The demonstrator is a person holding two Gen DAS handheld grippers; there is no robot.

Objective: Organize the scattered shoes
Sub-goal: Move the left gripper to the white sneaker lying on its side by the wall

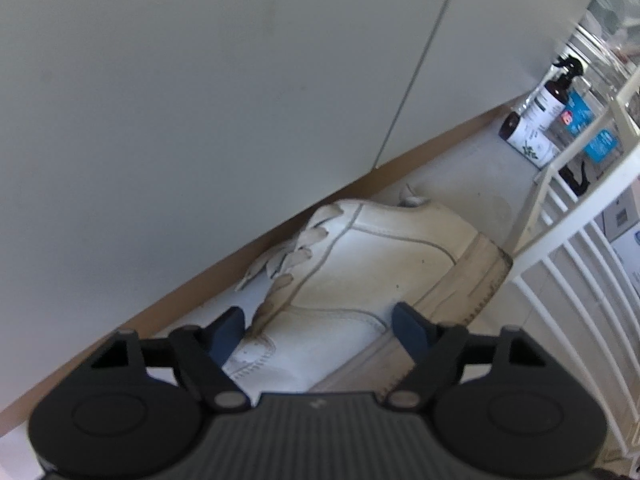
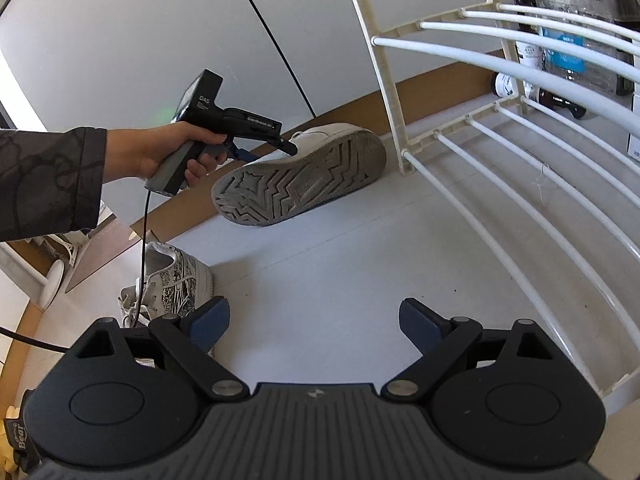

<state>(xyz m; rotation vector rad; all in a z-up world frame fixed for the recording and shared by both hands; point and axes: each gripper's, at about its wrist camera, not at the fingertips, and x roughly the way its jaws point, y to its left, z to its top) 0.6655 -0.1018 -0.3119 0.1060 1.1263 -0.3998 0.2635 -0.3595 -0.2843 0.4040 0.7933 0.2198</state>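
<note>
A white sneaker (image 1: 360, 272) lies on its side on the pale floor against the brown skirting, its grey tread (image 2: 300, 184) facing the right wrist view. My left gripper (image 1: 318, 328) straddles its forefoot, one blue pad by the laced upper and the other by the sole edge. I see no firm press. A person's hand (image 2: 160, 152) holds that gripper. My right gripper (image 2: 314, 324) stands open over bare floor with nothing between its fingers. A second sneaker (image 2: 176, 288), grey-patterned, sits upright just left of its left finger.
A white wire shoe rack (image 2: 500, 128) stands on the right, its rails (image 1: 560, 264) close to the white sneaker's heel. Dark spray bottles (image 1: 536, 120) and clear water bottles stand behind it. Grey cabinet doors (image 1: 200, 80) rise behind the skirting. A black cable (image 2: 142, 240) hangs from the left gripper.
</note>
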